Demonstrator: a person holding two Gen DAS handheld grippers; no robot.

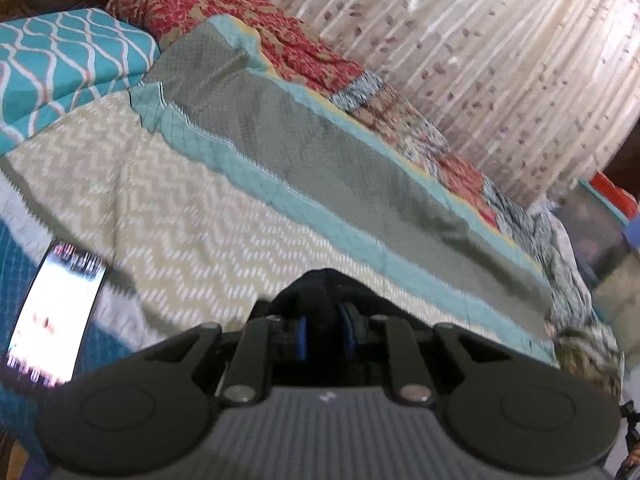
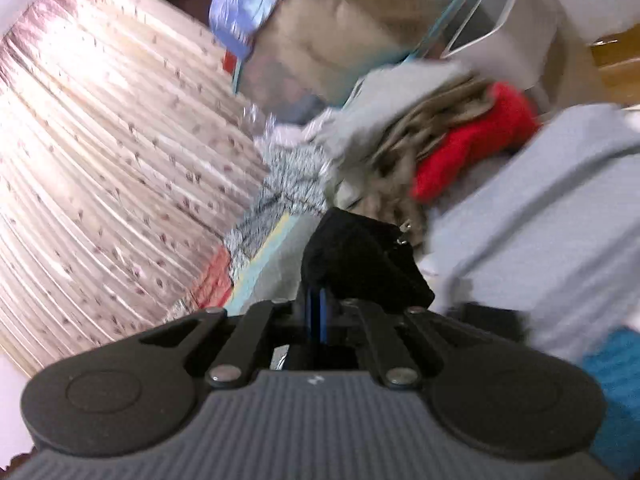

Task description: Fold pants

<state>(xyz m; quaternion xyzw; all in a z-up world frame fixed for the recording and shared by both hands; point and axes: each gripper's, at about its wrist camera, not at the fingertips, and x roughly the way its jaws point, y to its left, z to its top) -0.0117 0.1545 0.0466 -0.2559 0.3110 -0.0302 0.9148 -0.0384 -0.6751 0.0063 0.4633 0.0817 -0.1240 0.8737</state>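
1. Both grippers pinch black cloth: our left gripper (image 1: 325, 330) has its blue pads drawn close on a bunch of the black pants (image 1: 320, 292), which bulges up just ahead of the fingertips.
2. Our right gripper (image 2: 318, 308) has its pads pressed together on another part of the black pants (image 2: 360, 256); the cloth stands up in a dark fold over the fingertips, with a small metal fastener at its far edge.
3. Below the left gripper we see a bed with a zigzag-patterned cover (image 1: 168, 200), a grey and teal quilt (image 1: 320, 152) and a red patterned blanket (image 1: 248, 24) along its far side.
4. A lit phone (image 1: 56, 312) lies on the cover at the left.
5. A pleated curtain (image 1: 500, 60) hangs behind the bed.
6. Beyond the right gripper we see a blurred heap of clothes, among them a red garment (image 2: 476, 140) and a pale blue-grey cloth (image 2: 540, 208).
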